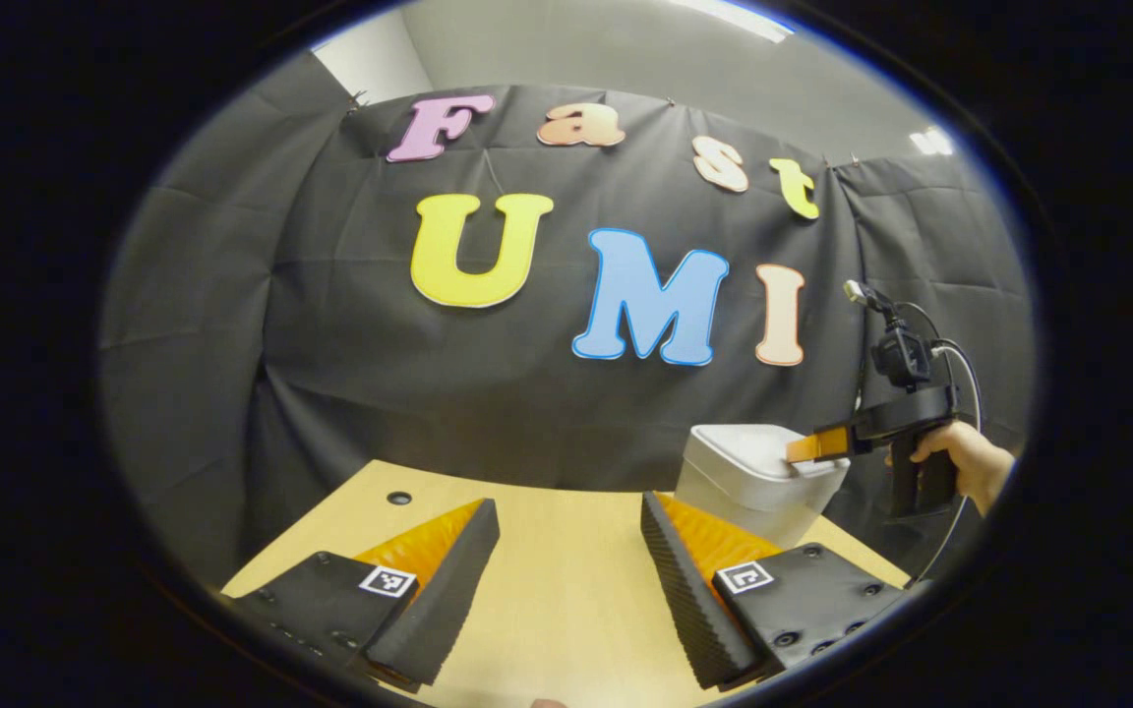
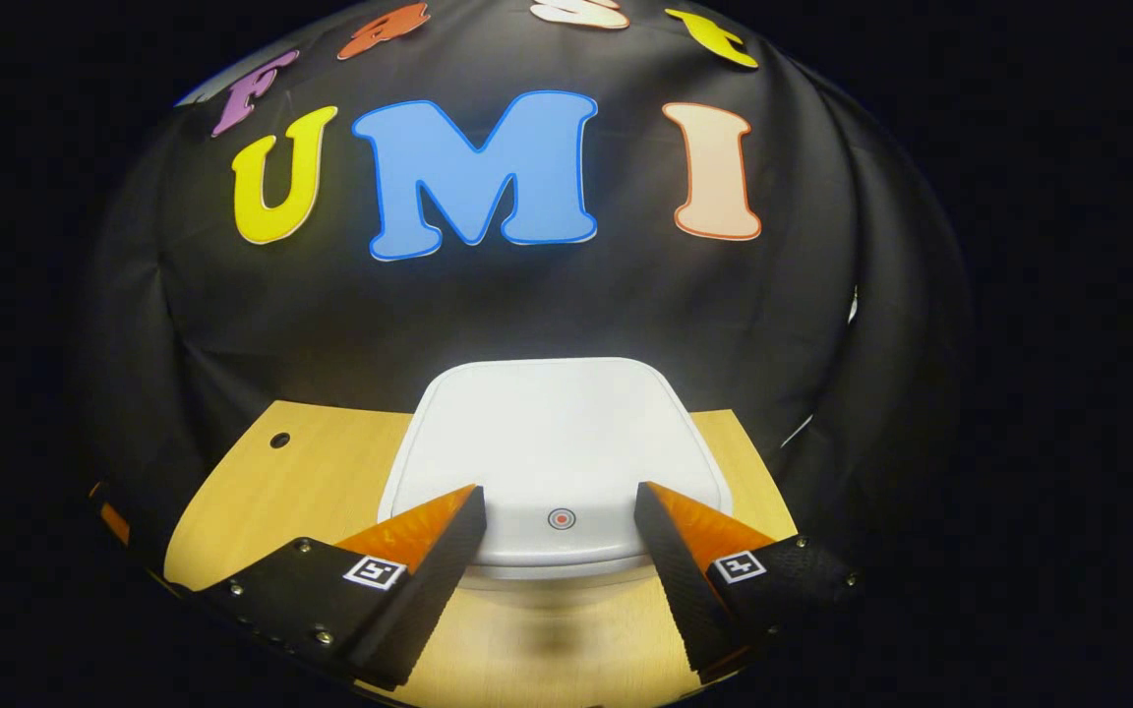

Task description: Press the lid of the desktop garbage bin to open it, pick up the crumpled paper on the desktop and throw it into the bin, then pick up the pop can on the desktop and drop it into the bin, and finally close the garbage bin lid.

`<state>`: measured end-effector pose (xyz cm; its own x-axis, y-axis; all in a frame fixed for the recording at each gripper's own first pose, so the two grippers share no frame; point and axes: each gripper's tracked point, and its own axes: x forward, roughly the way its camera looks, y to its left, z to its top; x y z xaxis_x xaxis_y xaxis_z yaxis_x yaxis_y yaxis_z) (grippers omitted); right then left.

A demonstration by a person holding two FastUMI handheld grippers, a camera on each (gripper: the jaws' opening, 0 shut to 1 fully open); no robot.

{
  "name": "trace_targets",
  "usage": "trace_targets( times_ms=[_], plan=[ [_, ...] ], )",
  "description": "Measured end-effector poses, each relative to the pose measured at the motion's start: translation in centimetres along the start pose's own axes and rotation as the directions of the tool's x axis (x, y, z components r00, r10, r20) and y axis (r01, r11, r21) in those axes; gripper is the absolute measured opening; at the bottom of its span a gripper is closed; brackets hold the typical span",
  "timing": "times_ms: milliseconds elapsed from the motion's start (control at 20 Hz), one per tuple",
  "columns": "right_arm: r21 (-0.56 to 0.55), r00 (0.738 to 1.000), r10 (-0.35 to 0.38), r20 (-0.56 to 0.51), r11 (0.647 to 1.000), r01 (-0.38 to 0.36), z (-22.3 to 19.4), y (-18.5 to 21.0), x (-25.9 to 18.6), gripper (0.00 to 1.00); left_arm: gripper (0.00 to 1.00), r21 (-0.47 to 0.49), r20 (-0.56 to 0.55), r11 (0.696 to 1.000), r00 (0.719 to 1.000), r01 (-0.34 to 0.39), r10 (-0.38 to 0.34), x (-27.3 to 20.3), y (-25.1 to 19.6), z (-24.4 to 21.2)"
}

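A white desktop garbage bin [image 2: 559, 447] stands on the wooden desk with its lid shut; a small round button [image 2: 562, 518] marks the lid's front edge. My right gripper [image 2: 559, 506] is open, its fingertips over the lid's front on either side of the button. In the left gripper view the same bin [image 1: 755, 476] sits at the right, and the right gripper [image 1: 807, 448], held by a hand [image 1: 960, 462], reaches over its lid. My left gripper [image 1: 569, 516] hovers open above the bare desk, nothing between its fingers.
The wooden desk [image 1: 566, 551] ends against the black cloth wall just behind the bin. A small round hole [image 1: 399, 499] lies in the desk's far left part. A cable [image 1: 960, 393] trails from the right gripper.
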<state>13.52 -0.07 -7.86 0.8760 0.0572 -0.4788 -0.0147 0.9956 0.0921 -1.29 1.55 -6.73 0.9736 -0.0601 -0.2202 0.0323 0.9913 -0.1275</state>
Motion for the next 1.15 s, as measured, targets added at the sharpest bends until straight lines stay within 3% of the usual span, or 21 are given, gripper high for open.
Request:
trace_targets(
  times_ms=[350, 650, 1150],
  plan=[
    [0.027, 0.981, -0.003, 0.193, 1.000, -0.002, 0.5, 1.8, -3.8, 0.97, 0.95, 0.031, 0.009, 0.999, 0.999, -0.034, 0.034, 0.3, 1.3, 1.1],
    [-0.046, 0.910, -0.016, 0.415, 0.998, 0.038, 3.5, 3.1, -10.2, 0.97, 0.96, 0.039, 0.035, 0.999, 0.999, -0.034, 0.033, 1.1, 1.3, 2.6],
    [-0.161, 0.804, -0.026, 0.594, 0.975, 0.151, 6.0, 5.0, -16.3, 0.96, 0.95, 0.048, 0.105, 0.996, 0.992, -0.072, 0.067, -0.5, 2.3, 4.7]
  ],
)
